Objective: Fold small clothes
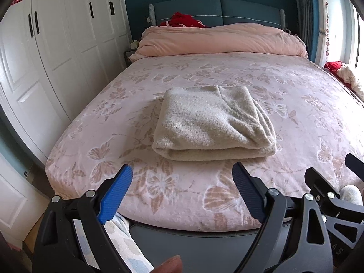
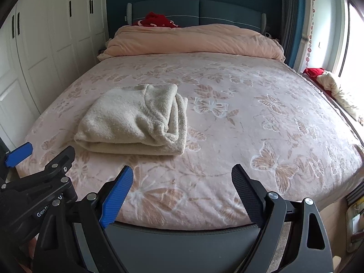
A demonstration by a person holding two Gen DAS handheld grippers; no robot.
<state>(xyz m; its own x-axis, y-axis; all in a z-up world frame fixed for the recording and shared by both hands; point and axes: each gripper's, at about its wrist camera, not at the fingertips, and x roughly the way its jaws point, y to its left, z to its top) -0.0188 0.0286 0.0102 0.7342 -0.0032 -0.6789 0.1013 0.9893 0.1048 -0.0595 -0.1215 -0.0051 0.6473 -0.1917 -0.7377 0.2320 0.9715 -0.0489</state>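
A cream fleece garment (image 1: 213,122) lies folded into a thick rectangle on the pink butterfly-print bed (image 1: 295,118). It also shows in the right wrist view (image 2: 134,120), left of centre. My left gripper (image 1: 182,170) is open and empty, held near the foot of the bed, just short of the garment's near edge. My right gripper (image 2: 182,170) is open and empty, to the right of the garment and apart from it. The left gripper's body (image 2: 41,182) shows at the lower left of the right wrist view.
A rolled pink duvet (image 1: 220,41) lies across the head of the bed, with red cloth (image 1: 182,20) behind it. White wardrobes (image 1: 56,52) stand on the left. A window ledge with red and cream cloth (image 2: 329,84) is on the right. The dark footboard (image 2: 182,245) runs below the grippers.
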